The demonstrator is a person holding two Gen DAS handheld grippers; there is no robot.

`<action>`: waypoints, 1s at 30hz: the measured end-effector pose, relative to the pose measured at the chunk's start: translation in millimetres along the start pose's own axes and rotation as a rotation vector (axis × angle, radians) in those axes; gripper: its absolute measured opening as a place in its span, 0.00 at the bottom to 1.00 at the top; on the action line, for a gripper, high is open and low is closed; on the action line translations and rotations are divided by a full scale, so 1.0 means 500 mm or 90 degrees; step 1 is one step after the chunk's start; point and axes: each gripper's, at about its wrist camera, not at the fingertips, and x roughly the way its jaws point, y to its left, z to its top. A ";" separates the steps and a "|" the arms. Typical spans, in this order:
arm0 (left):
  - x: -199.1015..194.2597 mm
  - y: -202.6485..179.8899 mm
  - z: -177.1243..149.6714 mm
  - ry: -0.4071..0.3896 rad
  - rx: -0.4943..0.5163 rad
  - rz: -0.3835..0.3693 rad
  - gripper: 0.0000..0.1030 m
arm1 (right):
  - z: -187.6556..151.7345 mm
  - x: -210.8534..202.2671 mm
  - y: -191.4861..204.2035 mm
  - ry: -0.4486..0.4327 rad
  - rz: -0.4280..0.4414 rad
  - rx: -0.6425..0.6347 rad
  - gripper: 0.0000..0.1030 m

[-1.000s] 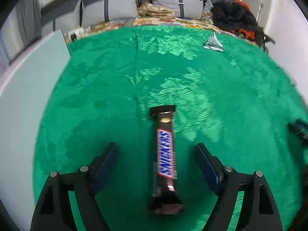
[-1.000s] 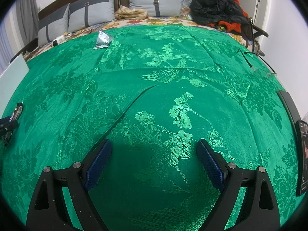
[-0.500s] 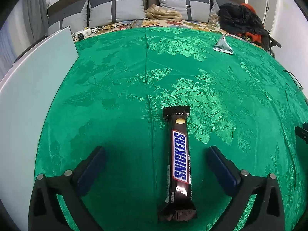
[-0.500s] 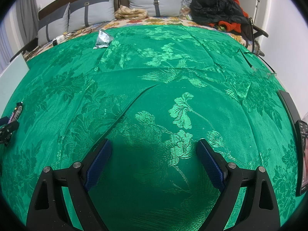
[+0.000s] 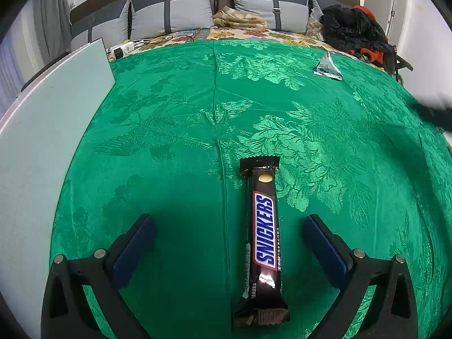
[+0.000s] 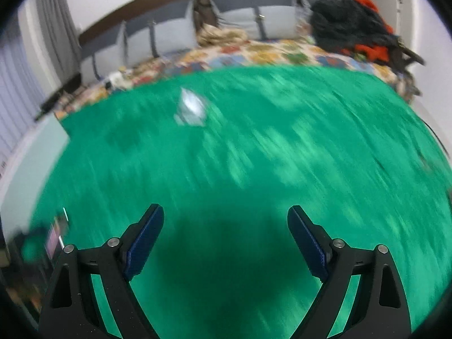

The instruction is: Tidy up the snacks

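In the left wrist view, the left gripper (image 5: 228, 234) hangs over the green cloth (image 5: 169, 141) with its jaws spread wide and touching nothing. The Snickers bar (image 5: 264, 234) lies flat on the cloth between the blue pads (image 5: 135, 245), lengthwise along the fingers, nearer the right-hand pad but apart from both. Its far crimped end points up the bed. To the left a pale board (image 5: 42, 141) runs along the cloth's edge, close beside the left finger. Ahead and to the right the cloth is bare and wide as far as a small silver packet (image 5: 327, 67) near the far right edge. Beyond that edge lie a floral sheet (image 5: 254, 35), grey pillows (image 5: 169, 17) and a dark heap of clothes (image 5: 350, 31).

The right wrist view is smeared by motion. The right gripper (image 6: 226, 240) is also spread wide, with only bare cloth between its pads. The silver packet (image 6: 192, 108) sits well ahead, left of centre. The pale board (image 6: 31, 166) borders the cloth at far left.
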 end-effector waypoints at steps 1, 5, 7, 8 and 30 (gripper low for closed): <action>0.000 0.000 0.000 0.000 0.000 0.000 1.00 | 0.033 0.026 0.011 -0.002 0.010 -0.001 0.89; -0.001 -0.001 0.000 0.000 0.000 0.000 1.00 | 0.149 0.146 0.066 0.010 0.020 -0.057 0.86; -0.001 -0.001 0.000 0.000 0.000 0.000 1.00 | 0.184 0.199 0.086 0.023 0.000 -0.079 0.86; 0.000 0.000 0.000 0.000 0.000 0.000 1.00 | 0.199 0.227 0.095 0.033 -0.006 -0.087 0.86; 0.003 -0.001 0.005 0.015 0.010 -0.008 0.96 | 0.121 -0.012 0.075 0.045 0.079 -0.049 0.35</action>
